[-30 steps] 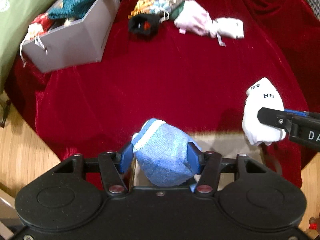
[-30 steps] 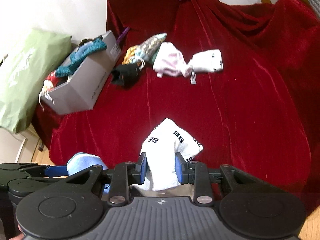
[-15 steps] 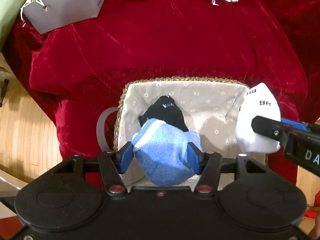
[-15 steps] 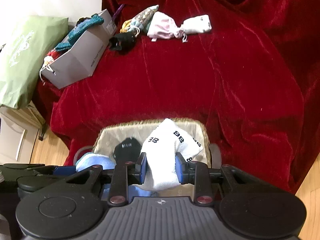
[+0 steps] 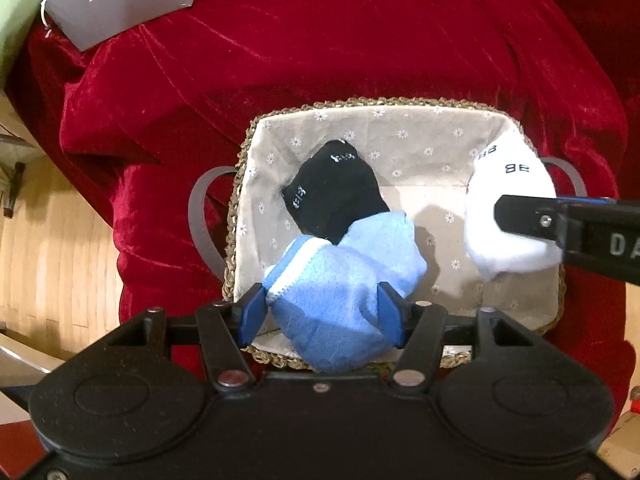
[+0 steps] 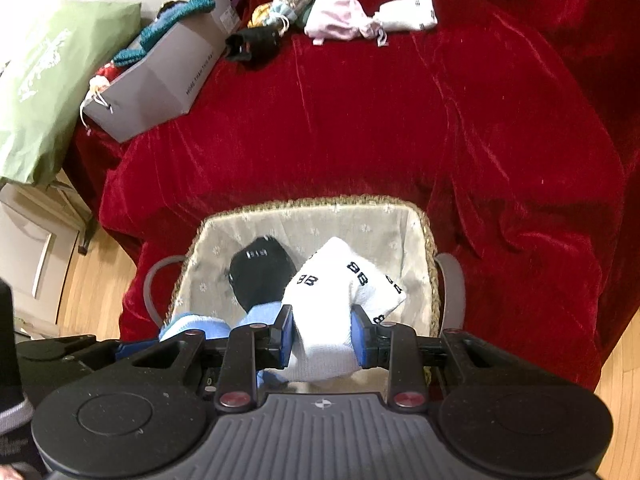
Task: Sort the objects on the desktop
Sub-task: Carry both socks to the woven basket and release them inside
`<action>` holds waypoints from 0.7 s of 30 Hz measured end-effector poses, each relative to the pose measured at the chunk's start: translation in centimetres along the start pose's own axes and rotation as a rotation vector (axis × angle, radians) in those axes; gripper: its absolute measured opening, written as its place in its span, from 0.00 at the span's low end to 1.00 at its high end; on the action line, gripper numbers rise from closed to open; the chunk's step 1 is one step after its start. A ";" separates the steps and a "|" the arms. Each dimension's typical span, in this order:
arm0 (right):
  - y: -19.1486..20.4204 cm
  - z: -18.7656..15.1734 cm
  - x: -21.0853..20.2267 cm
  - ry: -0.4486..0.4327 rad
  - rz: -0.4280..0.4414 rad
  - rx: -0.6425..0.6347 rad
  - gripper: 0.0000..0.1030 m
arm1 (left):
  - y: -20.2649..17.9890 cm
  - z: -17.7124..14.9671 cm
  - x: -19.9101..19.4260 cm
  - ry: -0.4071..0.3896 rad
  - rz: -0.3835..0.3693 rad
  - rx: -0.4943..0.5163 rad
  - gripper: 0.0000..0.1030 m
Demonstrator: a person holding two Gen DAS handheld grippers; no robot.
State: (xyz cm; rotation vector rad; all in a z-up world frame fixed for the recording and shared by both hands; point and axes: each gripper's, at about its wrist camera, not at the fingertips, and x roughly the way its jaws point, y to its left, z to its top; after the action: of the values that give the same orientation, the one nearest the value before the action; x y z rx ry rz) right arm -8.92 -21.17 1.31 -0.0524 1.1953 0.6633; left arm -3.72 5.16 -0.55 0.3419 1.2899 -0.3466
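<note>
The left gripper (image 5: 322,308) pinches a blue sock (image 5: 344,280) over the basket (image 5: 360,102) — its jaws are opening, the bundle between them. Beside it the right gripper (image 6: 322,334) is clamped on a white sock (image 6: 344,300), above the basket's right side. Both bundles look soft and light, likely to compress and drop without bouncing; the mid-bundle hold seems apt. A black sock (image 5: 336,196) lies in the basket, leaving room. Beyond the basket, on the red cloth (image 6: 360,120) — a grey box (image 6: 160,80) and more pouches (image 6: 332,20), well clear.
</note>
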 end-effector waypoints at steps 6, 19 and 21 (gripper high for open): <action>0.0 -1.1 0.7 0.045 0.000 0.005 0.28 | 0.3 0.0 1.1 0.046 -0.029 -0.021 0.53; -0.1 -1.6 1.2 0.059 -0.026 0.011 0.29 | -0.5 0.0 2.2 0.102 -0.032 0.013 0.50; 0.0 -1.6 1.1 0.056 -0.024 0.011 0.30 | -0.8 -0.2 2.0 0.097 -0.019 0.034 0.52</action>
State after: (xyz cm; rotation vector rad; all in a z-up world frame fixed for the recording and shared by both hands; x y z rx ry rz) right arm -10.03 -21.29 -0.30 -0.0758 1.2502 0.6377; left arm -3.77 4.43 -2.61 0.3788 1.3838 -0.3720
